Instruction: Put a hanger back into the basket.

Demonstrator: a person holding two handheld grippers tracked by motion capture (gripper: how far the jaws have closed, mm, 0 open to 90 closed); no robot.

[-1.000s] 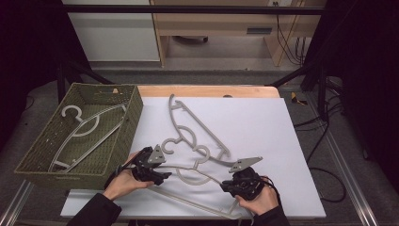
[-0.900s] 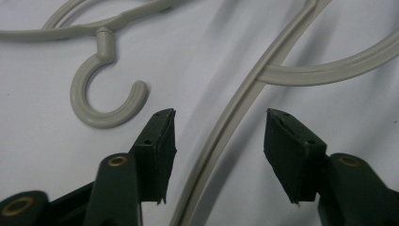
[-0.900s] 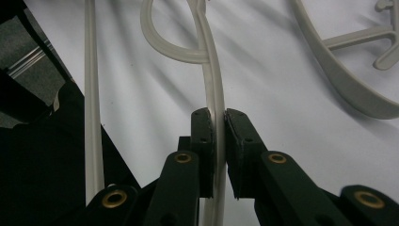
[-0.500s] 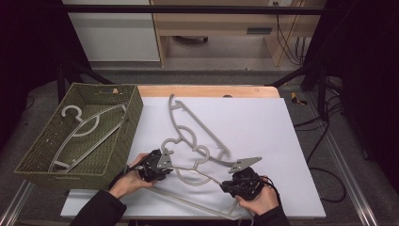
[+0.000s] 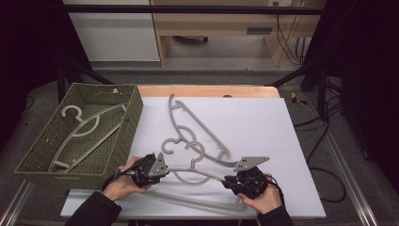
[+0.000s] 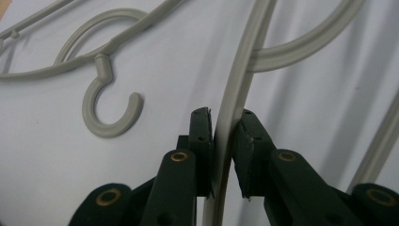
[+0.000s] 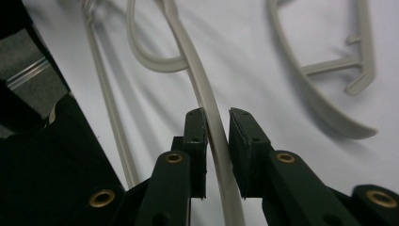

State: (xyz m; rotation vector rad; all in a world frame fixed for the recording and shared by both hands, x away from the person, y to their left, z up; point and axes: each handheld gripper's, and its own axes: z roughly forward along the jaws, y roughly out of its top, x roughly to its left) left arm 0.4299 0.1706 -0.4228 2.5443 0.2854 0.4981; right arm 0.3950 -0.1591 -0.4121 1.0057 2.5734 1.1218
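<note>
White table [image 5: 263, 122]: grey hangers [image 5: 197, 123], green basket [image 5: 123, 136].

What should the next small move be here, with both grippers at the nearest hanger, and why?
Probably close both grippers fully, then lift the nearest hanger level. The left gripper and right gripper each straddle a shoulder arm of it, jaws close around it, but it lies on the table. One hanger already sits in the basket, the likely destination.

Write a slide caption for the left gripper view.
Left gripper straddling a grey hanger arm on the white table.
</note>
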